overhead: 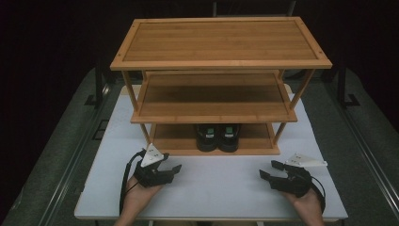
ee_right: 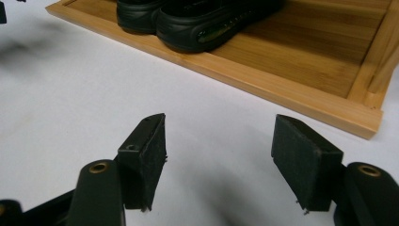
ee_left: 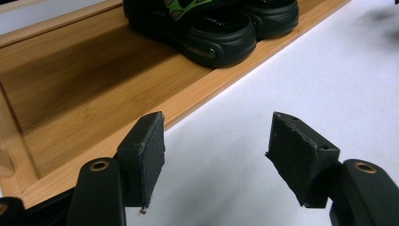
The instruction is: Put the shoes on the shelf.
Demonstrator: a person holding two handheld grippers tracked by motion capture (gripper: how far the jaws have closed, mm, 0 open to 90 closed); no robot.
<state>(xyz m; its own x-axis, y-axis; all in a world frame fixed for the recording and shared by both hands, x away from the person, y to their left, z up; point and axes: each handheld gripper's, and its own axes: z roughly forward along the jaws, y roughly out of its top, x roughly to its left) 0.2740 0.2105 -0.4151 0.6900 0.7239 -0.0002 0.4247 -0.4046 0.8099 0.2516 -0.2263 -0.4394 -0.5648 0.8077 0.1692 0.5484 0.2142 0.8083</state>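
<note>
Both the left gripper [overhead: 173,168] and the right gripper [overhead: 268,170] hover with jaws wide apart and empty over the white table [overhead: 216,188], near the pair of black shoes [overhead: 217,137] on the lowest shelf of the three-level bamboo rack [overhead: 221,61].

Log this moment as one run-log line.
left gripper: open, empty | right gripper: open, empty | black shoes: bottom shelf of wooden rack | both grippers over white table

Two black hand-held grippers, left gripper [overhead: 175,168] and right gripper [overhead: 268,169], each with a pale three-cornered top plate, a trailing black cable, brass-ringed screw holes and flat, dark, worn rubber pads [ee_left: 143,157], carried in bare hands with no sleeves.
</note>
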